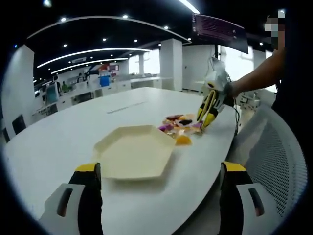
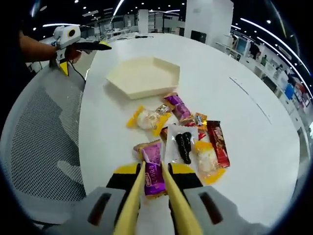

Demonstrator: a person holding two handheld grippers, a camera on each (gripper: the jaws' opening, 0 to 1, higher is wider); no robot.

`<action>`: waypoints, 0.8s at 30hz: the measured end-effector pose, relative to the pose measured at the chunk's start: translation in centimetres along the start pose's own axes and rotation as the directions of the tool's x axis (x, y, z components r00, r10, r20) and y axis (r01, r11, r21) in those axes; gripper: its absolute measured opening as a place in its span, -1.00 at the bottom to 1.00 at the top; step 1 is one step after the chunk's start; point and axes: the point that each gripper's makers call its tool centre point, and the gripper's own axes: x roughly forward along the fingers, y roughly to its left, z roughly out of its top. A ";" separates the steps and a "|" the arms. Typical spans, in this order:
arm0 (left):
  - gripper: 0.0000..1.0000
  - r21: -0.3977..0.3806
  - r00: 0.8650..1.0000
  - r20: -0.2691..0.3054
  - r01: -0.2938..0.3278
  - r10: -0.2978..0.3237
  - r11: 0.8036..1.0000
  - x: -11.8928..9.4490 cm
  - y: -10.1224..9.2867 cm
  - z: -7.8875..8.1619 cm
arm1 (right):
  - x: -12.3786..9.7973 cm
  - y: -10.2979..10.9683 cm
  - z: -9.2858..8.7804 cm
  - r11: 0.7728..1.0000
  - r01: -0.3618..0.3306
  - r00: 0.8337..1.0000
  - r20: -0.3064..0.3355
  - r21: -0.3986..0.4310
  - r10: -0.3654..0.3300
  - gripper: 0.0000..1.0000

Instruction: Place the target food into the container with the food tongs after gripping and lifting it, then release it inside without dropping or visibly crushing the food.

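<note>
A cream hexagonal tray (image 1: 134, 152) (image 2: 144, 77) lies empty on the white table (image 1: 58, 142). Beside it is a pile of wrapped snacks (image 1: 180, 128). My right gripper (image 2: 155, 172) (image 1: 211, 100) is shut on yellow food tongs (image 2: 131, 201). The tong arms flank a purple snack packet (image 2: 152, 172) lying at the near end of the pile; whether they squeeze it I cannot tell. My left gripper (image 1: 160, 170) (image 2: 73, 39) is open and holds nothing, hovering at the table edge near the tray.
The pile also holds a red packet (image 2: 218, 142), a black piece in clear wrap (image 2: 183, 145), yellow-ended wrappers (image 2: 146, 119) and a second purple packet (image 2: 177, 107). A white mesh chair (image 1: 276, 156) (image 2: 44, 132) stands at the table's edge.
</note>
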 end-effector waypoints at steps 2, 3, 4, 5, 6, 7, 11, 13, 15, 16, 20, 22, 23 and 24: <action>0.99 -0.014 1.000 0.003 0.007 -0.007 1.000 0.0 -0.1 0.0 | -0.3 -0.3 0.3 1.000 0.007 1.000 -0.002 0.002 -0.007 -0.58; 0.99 -0.011 1.000 0.004 0.008 -0.008 1.000 0.0 -0.1 0.1 | -0.5 -0.4 0.4 1.000 0.012 1.000 -0.007 -0.004 -0.012 -0.58; 0.99 -0.005 1.000 0.008 0.008 -0.008 1.000 0.0 -0.1 0.1 | -0.6 -0.4 0.5 1.000 0.010 1.000 -0.007 -0.002 -0.010 -0.58; 0.99 -0.002 1.000 0.011 0.011 -0.011 1.000 0.0 -0.2 0.1 | -0.8 -0.5 0.7 1.000 0.008 1.000 -0.006 0.005 -0.008 -0.58; 0.99 -0.004 1.000 0.011 0.012 -0.012 1.000 0.0 -0.2 0.1 | -0.9 -0.6 0.8 1.000 0.009 1.000 -0.006 0.008 -0.009 -0.58; 0.99 -0.007 1.000 0.011 0.013 -0.013 1.000 0.0 -0.2 0.1 | -1.0 -0.6 0.9 1.000 0.011 1.000 -0.007 0.008 -0.011 -0.58; 0.99 -0.009 1.000 0.016 0.015 -0.015 1.000 -0.1 -0.2 0.2 | -1.6 -0.9 1.5 1.000 0.019 1.000 -0.011 0.005 -0.019 -0.58; 0.99 -0.011 1.000 0.017 0.017 -0.017 1.000 -0.1 -0.2 0.2 | -1.8 -1.1 1.7 1.000 0.020 1.000 -0.009 0.016 -0.020 -0.58; 0.99 -0.011 1.000 0.014 0.014 -0.013 1.000 -0.1 -0.1 0.2 | -2.1 -1.2 2.0 1.000 0.021 1.000 -0.010 0.023 -0.021 -0.58; 0.99 -0.010 1.000 0.015 0.014 -0.014 1.000 -0.1 -0.2 0.2 | -2.3 -1.3 2.3 0.999 0.026 1.000 -0.009 0.022 -0.026 -0.58; 0.99 -0.009 1.000 0.015 0.011 -0.011 1.000 -0.1 -0.1 0.2 | -3.0 -1.4 3.4 0.999 0.031 1.000 0.001 0.030 -0.031 -0.58; 0.99 -0.008 1.000 0.009 0.007 -0.007 1.000 -0.1 0.0 0.1 | -3.2 -1.6 4.1 0.999 0.035 0.999 0.005 0.039 -0.036 -0.58; 0.99 -0.010 1.000 0.009 0.008 -0.008 1.000 -0.1 0.0 0.1 | -3.3 -1.7 4.3 0.999 0.037 0.999 0.004 0.037 -0.037 -0.58; 0.99 -0.003 1.000 0.010 0.004 -0.004 1.000 -0.1 0.1 0.1 | -3.4 -1.7 4.7 0.999 0.036 0.999 0.004 0.032 -0.036 -0.57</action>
